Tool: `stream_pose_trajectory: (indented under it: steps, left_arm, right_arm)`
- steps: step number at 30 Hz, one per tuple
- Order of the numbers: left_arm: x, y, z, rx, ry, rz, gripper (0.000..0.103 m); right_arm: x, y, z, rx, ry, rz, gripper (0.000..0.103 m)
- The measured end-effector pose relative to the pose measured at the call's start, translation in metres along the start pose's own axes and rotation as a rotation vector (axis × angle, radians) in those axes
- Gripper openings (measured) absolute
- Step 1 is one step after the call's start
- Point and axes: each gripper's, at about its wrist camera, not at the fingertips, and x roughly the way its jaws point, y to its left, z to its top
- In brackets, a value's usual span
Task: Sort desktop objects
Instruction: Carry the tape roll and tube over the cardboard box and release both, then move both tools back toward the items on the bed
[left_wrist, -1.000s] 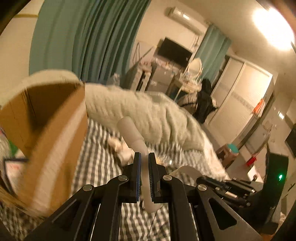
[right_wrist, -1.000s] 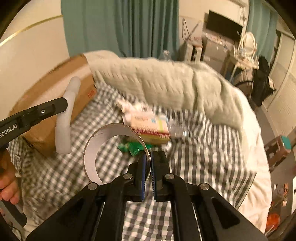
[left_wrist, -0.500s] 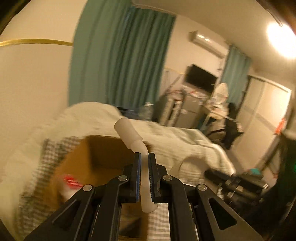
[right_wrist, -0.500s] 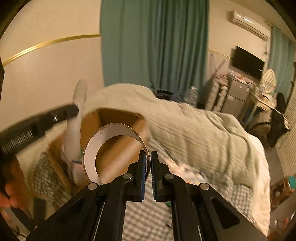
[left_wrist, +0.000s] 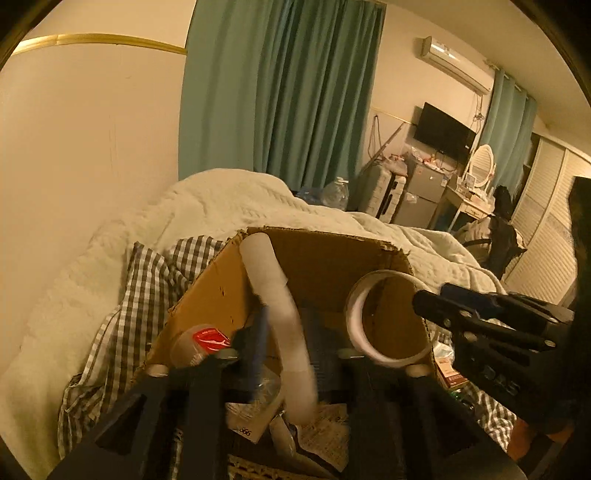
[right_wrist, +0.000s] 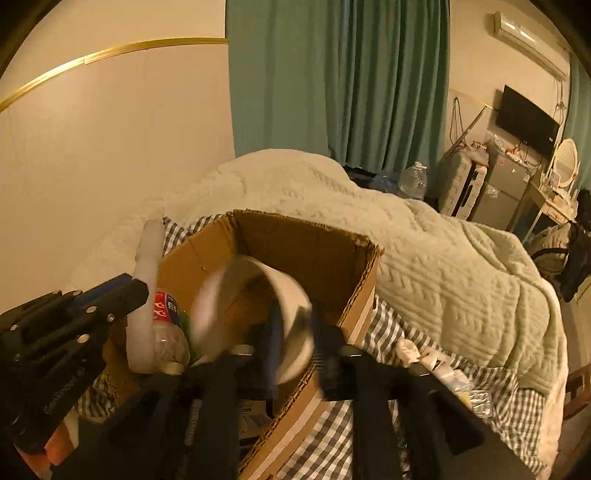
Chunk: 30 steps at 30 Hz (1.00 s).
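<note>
Both grippers have swung from the checked bedsheet to above the cardboard box since the earlier frames, and both pairs of jaws, clamped then, are now opening.

Left wrist view: left gripper (left_wrist: 284, 343) has its jaws spreading, blurred. White plastic tube (left_wrist: 275, 314) stands between them, tilted, its lower end over the papers in the cardboard box (left_wrist: 325, 258); whether the pads touch it cannot be told. A bottle with a red label (left_wrist: 201, 341) lies inside the box at left. The tape roll (left_wrist: 384, 321) hangs by the box's right wall.

Right wrist view: right gripper (right_wrist: 293, 343) also has its jaws opening, with the tape roll blurred between them, over the box's near right wall.

Risks, as judged: the roll sits close over the wall, so it could catch the rim and roll off onto the checked bedsheet (right_wrist: 373, 332). The long tube may land leaning and tip over the wall. Both releases together leave no hand free to correct.
</note>
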Motion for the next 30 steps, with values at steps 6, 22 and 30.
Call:
stream_pose_trajectory:
  steps: [6,22,30]
  left_arm:
    - [-0.014,-0.023,0.001,0.037,-0.022,0.008,0.073]
    - [-0.065,-0.186,-0.036,0.152,-0.033,-0.189,0.082]
    - [-0.019,-0.239,-0.076,0.2,0.066,-0.189,0.082]
  right_arm:
    - [-0.034,-0.025,-0.016,0.008,-0.053,-0.015,0.039]
    - [-0.184,-0.138,-0.111,0.049,-0.179,-0.195,0.05]
    - [-0.183,-0.201,-0.157,0.142,-0.12,-0.221,0.05]
